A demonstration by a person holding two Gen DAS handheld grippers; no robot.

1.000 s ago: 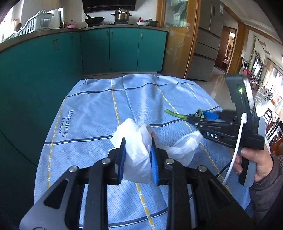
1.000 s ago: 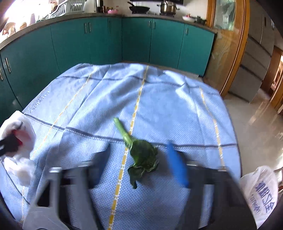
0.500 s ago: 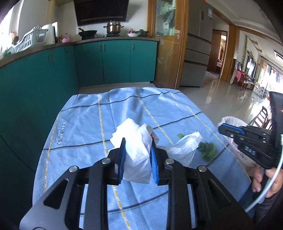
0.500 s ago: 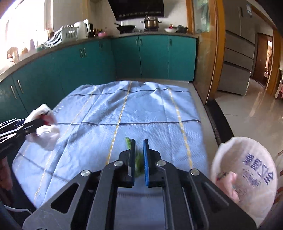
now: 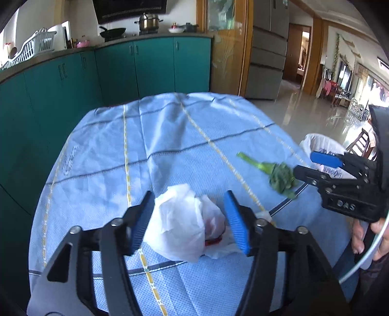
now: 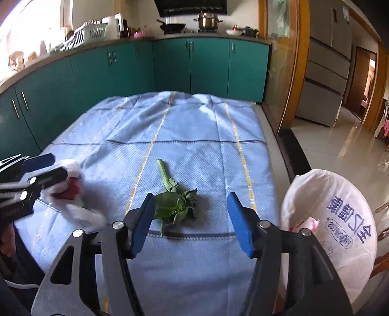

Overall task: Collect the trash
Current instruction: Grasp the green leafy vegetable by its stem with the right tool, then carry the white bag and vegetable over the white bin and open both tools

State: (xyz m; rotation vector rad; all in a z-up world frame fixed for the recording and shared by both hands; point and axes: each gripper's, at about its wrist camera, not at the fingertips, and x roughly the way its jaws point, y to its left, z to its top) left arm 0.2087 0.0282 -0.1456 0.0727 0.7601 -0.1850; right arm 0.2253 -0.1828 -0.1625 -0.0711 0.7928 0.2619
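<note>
A crumpled white plastic wrapper with something red inside lies on the blue tablecloth, between the spread jaws of my open left gripper; it also shows in the right wrist view. A green leafy vegetable scrap lies on the cloth just ahead of my open right gripper. The scrap also shows in the left wrist view, next to the right gripper. A white trash bag stands open off the table's right edge.
Teal kitchen cabinets run behind and to the left of the table. A countertop holds a dish rack, a pan and a pot. A wooden door frame and tiled floor lie to the right.
Both grippers have opened. The left one let go of the white wrapper, which now lies on the cloth. The right one released the vegetable scrap, which lies on the cloth.
</note>
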